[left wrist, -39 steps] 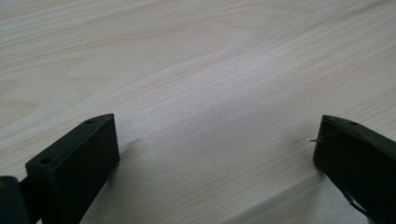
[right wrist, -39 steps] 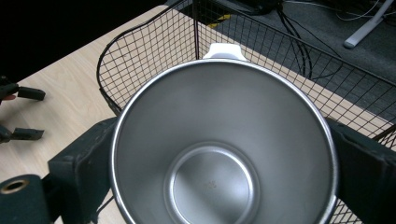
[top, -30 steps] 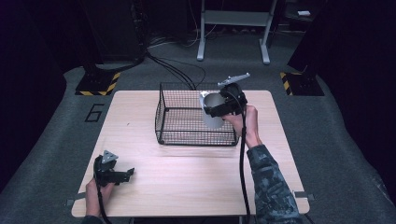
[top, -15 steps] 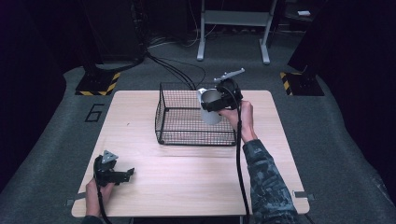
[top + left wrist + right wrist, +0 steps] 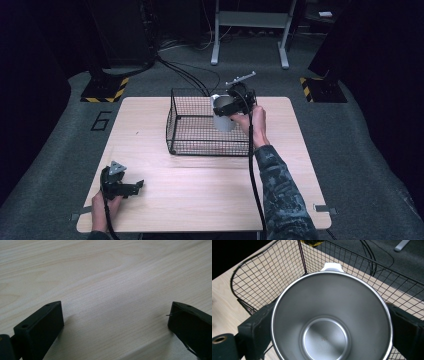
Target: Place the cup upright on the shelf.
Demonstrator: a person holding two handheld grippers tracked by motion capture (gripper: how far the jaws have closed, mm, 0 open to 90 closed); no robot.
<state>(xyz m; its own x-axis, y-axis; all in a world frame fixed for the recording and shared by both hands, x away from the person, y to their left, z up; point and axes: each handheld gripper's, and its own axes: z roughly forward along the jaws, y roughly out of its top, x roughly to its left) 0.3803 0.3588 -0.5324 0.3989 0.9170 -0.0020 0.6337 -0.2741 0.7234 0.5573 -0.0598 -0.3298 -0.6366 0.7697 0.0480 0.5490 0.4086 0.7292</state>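
In the right gripper view, the lower part of the cup (image 5: pixel 331 317) is cut off by the bottom edge, so its outer wall and base are not seen from outside; only the steel inside, the round rim and a white tab at the far rim are shown. The right gripper (image 5: pixel 331 327) is partly hidden behind the cup: each black jaw is seen only as a block pressed to the rim's flank, one at the left, one at the right. The cup is thus clamped between the jaws, mouth turned toward the camera. A faint reddish mark on the cup floor is too small to be made out.

From the high view, the cup (image 5: pixel 223 113) is held over the far right part of the wire basket (image 5: pixel 192 125), above its rim; whether it touches the mesh cannot be told. The right gripper (image 5: pixel 235 102) covers the cup's upper side, and the jaw tips are hidden there.

On the table (image 5: pixel 200 190), near the front left corner, the left gripper (image 5: pixel 131 188) is held low, well apart from the basket. In the left gripper view its jaws are cut off at both lower corners; they are spread wide, with bare wood (image 5: pixel 112 290) between them and nothing gripped.
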